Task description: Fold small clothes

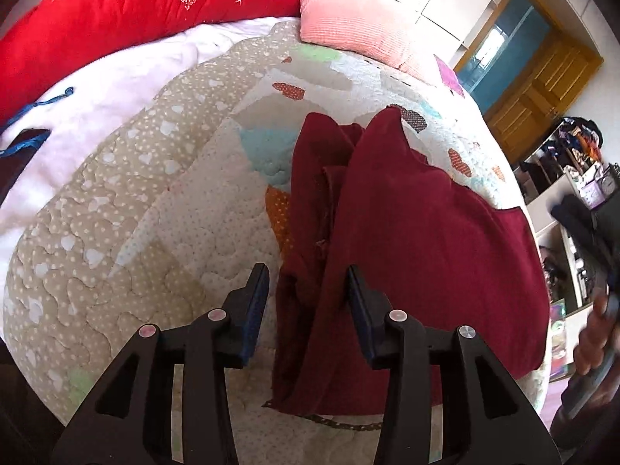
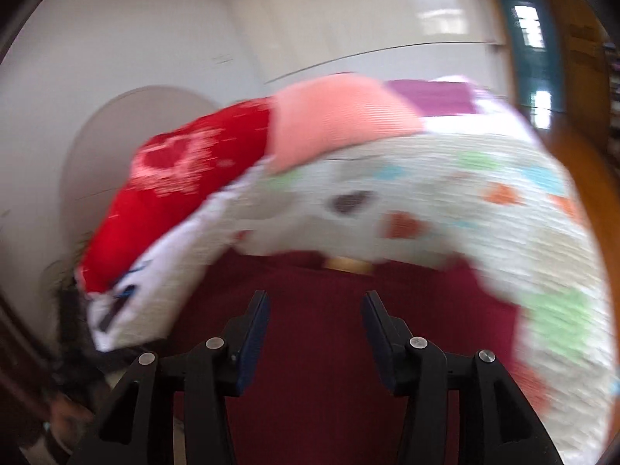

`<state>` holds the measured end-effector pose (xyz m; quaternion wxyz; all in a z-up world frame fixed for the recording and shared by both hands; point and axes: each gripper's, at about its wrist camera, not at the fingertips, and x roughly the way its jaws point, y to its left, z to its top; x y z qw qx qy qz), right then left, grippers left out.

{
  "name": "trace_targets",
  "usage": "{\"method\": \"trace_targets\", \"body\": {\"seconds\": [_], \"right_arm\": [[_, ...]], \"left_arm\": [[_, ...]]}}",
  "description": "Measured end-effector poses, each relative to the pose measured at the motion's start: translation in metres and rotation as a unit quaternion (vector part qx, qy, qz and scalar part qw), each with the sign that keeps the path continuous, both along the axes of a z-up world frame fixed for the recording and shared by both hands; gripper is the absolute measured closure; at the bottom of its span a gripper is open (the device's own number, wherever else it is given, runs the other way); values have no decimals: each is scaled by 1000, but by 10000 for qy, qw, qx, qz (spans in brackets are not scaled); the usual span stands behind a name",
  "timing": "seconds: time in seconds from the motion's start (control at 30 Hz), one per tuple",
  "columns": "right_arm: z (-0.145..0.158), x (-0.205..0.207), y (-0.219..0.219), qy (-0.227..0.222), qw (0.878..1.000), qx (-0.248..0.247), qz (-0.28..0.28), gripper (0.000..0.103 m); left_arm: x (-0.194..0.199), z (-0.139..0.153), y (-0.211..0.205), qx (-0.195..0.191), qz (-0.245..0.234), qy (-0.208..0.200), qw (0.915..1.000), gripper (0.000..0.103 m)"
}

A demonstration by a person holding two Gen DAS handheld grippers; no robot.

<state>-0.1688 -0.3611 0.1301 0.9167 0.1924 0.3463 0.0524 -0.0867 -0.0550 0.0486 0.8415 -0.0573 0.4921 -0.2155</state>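
Note:
A dark red garment [image 1: 407, 232] lies partly folded on the quilted bedspread [image 1: 135, 213], with one flap turned over along its left side. My left gripper [image 1: 308, 275] is open just above the garment's near left edge, jaws to either side of the fold, gripping nothing. In the blurred right wrist view the same dark red garment [image 2: 317, 348] fills the lower middle. My right gripper [image 2: 316, 302] is open over it and empty.
A red floral quilt [image 1: 135, 0] and a pink pillow [image 1: 348, 11] lie at the head of the bed. A white blanket [image 1: 77, 116] lies at the left. Shelves with clutter [image 1: 573, 162] and a wooden door [image 1: 542, 89] stand at the right.

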Motion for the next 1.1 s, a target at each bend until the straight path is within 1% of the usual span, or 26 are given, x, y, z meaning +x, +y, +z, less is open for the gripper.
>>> {"method": "trace_targets", "body": {"seconds": [0.03,0.07,0.17,0.23,0.3,0.37,0.4,0.43,0.5,0.57,0.67,0.77,0.8,0.87,0.93,1.03,1.1], "right_arm": [[-1,18,16,21,9997,76,213,55],[-2,33,29,78,9992,141,362,55],[-10,86,69,321,9960,367,746,55],[-21,116,94,597,9932,326,946,55],[-38,140,114,955,9894,180,1080,55],[-56,149,129,1261,9857,116,1108,55],[-63,156,130,1350,9845,140,1114,63],[-70,161,131,1409,9835,177,1117,79],[-73,168,130,1387,9843,79,1088,96],[-69,171,131,1250,9862,-22,1085,98],[-69,182,142,1219,9854,-173,1178,98],[-84,195,159,1317,9826,-426,1235,98],[-90,198,162,1381,9816,-438,1242,98],[-99,201,163,1453,9806,-365,1268,98],[-98,198,156,1365,9825,-186,1251,98],[-83,186,138,1220,9853,235,1176,97],[-70,174,130,1071,9871,247,1162,96]], "left_arm": [[2,-3,1,14,19,-27,10000,64],[1,-5,1,31,40,-64,10000,60],[-2,-6,4,10,53,-138,9999,59],[-3,-7,4,1,44,-172,9998,59],[-4,-7,5,-19,25,-190,9998,59],[-6,-8,5,-63,2,-183,9998,59],[-5,-9,5,-101,-17,-178,9998,59],[-4,-9,6,-128,-31,-170,9998,59],[-4,-9,9,-206,-51,-133,9997,59],[-1,-9,12,-311,-36,-70,9995,58],[0,-10,14,-362,12,-21,9993,55],[-1,-8,17,-355,63,-32,9993,55],[-1,-6,18,-350,94,-34,9993,55],[-2,-5,20,-350,123,-25,9993,55],[-3,-4,19,-328,134,-14,9994,53],[-5,-4,18,-282,157,-42,9995,53],[-7,-4,16,-254,180,-69,9995,53]]}}
